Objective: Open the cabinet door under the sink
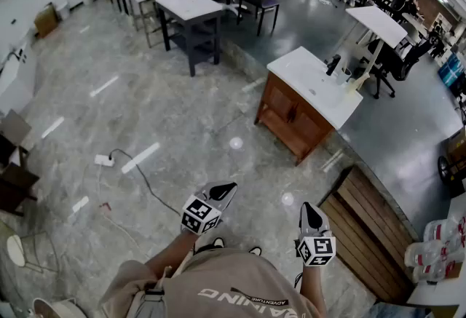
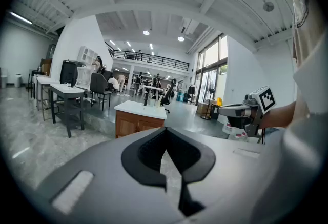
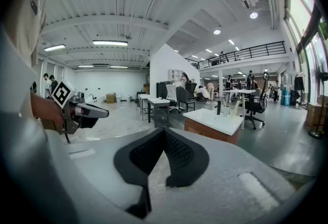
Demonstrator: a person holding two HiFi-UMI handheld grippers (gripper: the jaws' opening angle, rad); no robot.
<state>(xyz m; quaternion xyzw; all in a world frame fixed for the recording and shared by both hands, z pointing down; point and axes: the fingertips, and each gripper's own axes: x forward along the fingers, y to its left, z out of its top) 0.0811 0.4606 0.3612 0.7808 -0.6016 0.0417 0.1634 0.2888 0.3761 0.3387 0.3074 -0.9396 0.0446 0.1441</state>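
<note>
Before the sink cabinet (image 1: 288,117), wide floor (image 1: 175,102)

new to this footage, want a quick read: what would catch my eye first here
The wooden sink cabinet with its white top stands alone right of centre in the head view, doors closed. Near the bottom, the left gripper and right gripper point toward it, both shut and empty, well short of it.

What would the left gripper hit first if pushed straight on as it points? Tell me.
Nothing nearby: only bare floor lies just ahead of the left gripper. Further on, its line seems to end at the wooden sink cabinet, probably the front, though depth is unclear.
</note>
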